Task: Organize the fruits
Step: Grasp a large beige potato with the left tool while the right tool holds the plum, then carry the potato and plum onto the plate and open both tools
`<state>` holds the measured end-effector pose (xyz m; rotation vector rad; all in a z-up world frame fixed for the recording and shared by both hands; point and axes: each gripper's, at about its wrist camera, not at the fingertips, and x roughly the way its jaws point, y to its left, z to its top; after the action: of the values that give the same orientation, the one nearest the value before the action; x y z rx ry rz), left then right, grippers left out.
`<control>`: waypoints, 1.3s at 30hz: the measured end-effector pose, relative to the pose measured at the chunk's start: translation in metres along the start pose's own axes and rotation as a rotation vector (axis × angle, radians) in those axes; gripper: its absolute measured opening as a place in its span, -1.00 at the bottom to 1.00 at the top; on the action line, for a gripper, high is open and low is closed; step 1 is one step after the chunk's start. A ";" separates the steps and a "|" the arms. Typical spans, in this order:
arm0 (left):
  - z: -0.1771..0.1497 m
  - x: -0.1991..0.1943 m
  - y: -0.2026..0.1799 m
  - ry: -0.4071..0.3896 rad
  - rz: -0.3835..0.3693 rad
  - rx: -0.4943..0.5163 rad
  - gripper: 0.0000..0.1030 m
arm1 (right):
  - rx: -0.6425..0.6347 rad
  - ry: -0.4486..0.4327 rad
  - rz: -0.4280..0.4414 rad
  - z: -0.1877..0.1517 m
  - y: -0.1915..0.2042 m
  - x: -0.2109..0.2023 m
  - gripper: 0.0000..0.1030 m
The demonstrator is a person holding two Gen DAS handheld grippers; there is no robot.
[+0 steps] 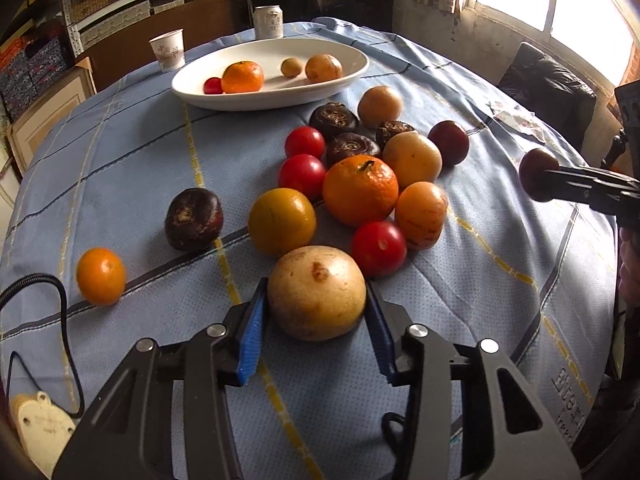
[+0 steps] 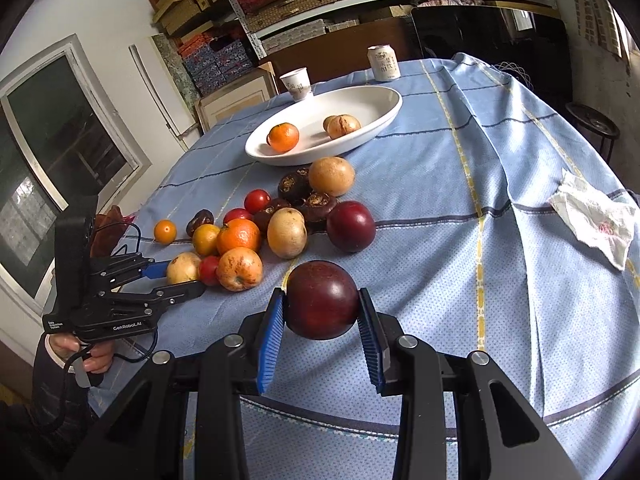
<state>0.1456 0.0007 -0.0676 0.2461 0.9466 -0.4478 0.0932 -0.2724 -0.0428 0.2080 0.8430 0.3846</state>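
Left wrist view: the left gripper [image 1: 316,308] clamps its blue pads on a tan round fruit [image 1: 316,293] at lower centre, the white bowl [image 1: 224,98] sitting upper centre. Right wrist view: the right gripper [image 2: 322,320] squeezes a dark red plum [image 2: 322,299] mid-frame, clear of the fruit pile [image 2: 256,236] at left.

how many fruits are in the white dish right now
4 in the white dish: a small red one beside the orange at its left, and two tan fruits at its right. More may be hidden.
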 end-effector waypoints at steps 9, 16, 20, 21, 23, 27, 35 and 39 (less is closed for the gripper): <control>0.028 -0.059 0.024 -0.118 -0.030 -0.083 -0.13 | -0.082 -0.032 0.047 0.047 0.014 -0.003 -0.29; 0.129 -0.045 0.055 -0.224 -0.004 -0.151 -0.13 | -0.122 -0.042 0.074 0.126 0.024 0.044 -0.29; 0.184 0.008 0.078 -0.151 -0.006 -0.197 -0.13 | -0.130 0.023 0.043 0.158 0.027 0.098 -0.29; 0.195 0.021 0.083 -0.134 -0.005 -0.211 -0.13 | -0.131 0.033 0.038 0.163 0.028 0.106 -0.29; 0.209 0.041 0.090 -0.109 0.004 -0.218 -0.13 | -0.135 0.053 0.033 0.171 0.029 0.125 -0.29; 0.227 0.077 0.103 -0.058 0.023 -0.234 -0.13 | -0.132 0.071 0.033 0.178 0.027 0.145 -0.29; 0.232 0.102 0.111 -0.002 0.081 -0.263 0.62 | -0.135 0.078 0.030 0.180 0.025 0.153 -0.11; 0.220 0.049 0.106 -0.116 0.095 -0.296 0.85 | -0.159 -0.006 0.040 0.180 0.030 0.114 -0.05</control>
<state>0.3798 -0.0052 0.0175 -0.0040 0.8712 -0.2274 0.2908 -0.2033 0.0066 0.0788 0.7989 0.4859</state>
